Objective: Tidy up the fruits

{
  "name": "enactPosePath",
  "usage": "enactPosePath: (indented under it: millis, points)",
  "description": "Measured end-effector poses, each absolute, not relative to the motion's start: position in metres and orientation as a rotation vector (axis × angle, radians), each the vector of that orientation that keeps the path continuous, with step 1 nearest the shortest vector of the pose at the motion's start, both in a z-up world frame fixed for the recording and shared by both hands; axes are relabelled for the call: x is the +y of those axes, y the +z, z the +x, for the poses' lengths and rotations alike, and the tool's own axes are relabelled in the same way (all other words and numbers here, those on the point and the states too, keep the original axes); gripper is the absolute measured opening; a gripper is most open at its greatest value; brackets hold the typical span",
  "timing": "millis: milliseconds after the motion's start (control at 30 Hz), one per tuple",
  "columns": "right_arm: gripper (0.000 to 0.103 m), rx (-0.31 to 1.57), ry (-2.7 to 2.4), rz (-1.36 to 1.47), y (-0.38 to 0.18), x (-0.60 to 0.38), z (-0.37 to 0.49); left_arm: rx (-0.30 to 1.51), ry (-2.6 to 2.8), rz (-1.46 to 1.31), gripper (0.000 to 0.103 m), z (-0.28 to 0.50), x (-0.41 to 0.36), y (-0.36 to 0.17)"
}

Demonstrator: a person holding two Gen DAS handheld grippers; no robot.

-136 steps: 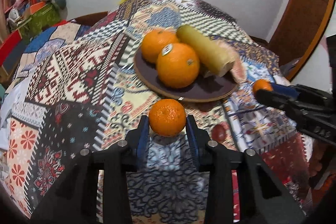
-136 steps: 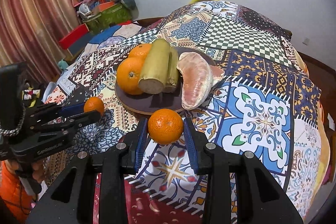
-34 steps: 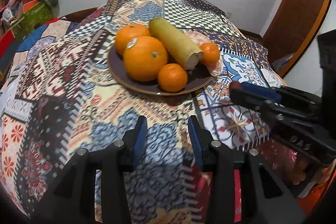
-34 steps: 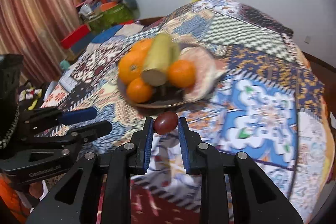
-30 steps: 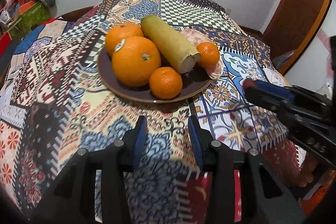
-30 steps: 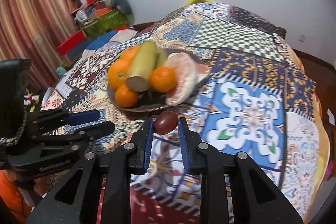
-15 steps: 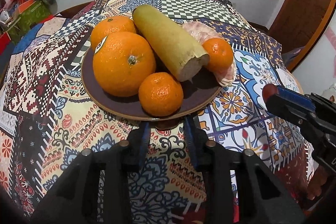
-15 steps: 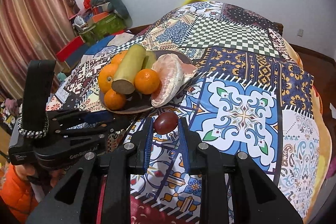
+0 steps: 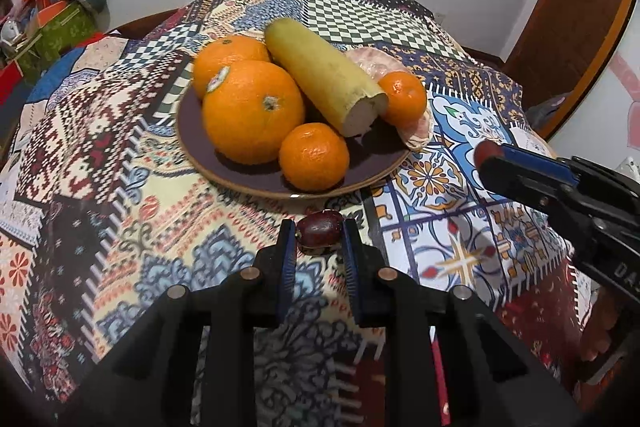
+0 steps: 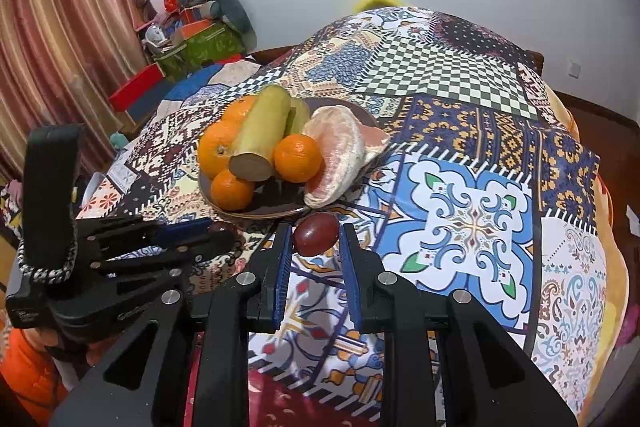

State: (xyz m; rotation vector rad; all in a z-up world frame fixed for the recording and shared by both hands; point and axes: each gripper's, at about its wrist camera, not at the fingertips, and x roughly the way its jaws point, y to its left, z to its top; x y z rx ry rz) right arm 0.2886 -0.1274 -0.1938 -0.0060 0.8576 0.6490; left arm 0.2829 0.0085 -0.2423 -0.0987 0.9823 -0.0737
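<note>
A dark plate (image 9: 372,171) on the patterned cloth holds two large oranges (image 9: 253,111), two small mandarins (image 9: 314,155), a yellow-green stalk piece (image 9: 320,79) and a peeled pomelo segment (image 10: 340,151). My left gripper (image 9: 318,231) is shut on a small dark red fruit (image 9: 319,227) just in front of the plate's near rim. My right gripper (image 10: 316,233) is shut on another dark red fruit (image 10: 316,233), held right of the plate's front edge. The right gripper also shows in the left wrist view (image 9: 486,155), and the left gripper shows in the right wrist view (image 10: 208,231).
The plate also shows in the right wrist view (image 10: 276,211). The patchwork cloth (image 10: 472,227) covers a round table that falls away on all sides. A pile of bags and boxes (image 10: 196,31) stands at the far left by a curtain. A wooden door (image 9: 580,15) is at the right.
My left gripper moved forward to the plate's near rim and closed on a small dark red fruit. My right gripper kept its red fruit and drew back slightly.
</note>
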Motion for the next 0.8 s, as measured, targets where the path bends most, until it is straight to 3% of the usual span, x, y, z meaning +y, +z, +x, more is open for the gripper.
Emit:
enactPosePath:
  millis: [400, 800]
  points:
    - [0.022, 0.859, 0.672, -0.038, -0.195, -0.099, 0.292, 0.883, -0.036, -0.134, 0.022, 0.267, 0.04, -0.211]
    - [0.022, 0.876, 0.685, -0.067, -0.203, -0.075, 0.304, 0.886, -0.034, -0.157, 0.023, 0.289, 0.05, -0.219]
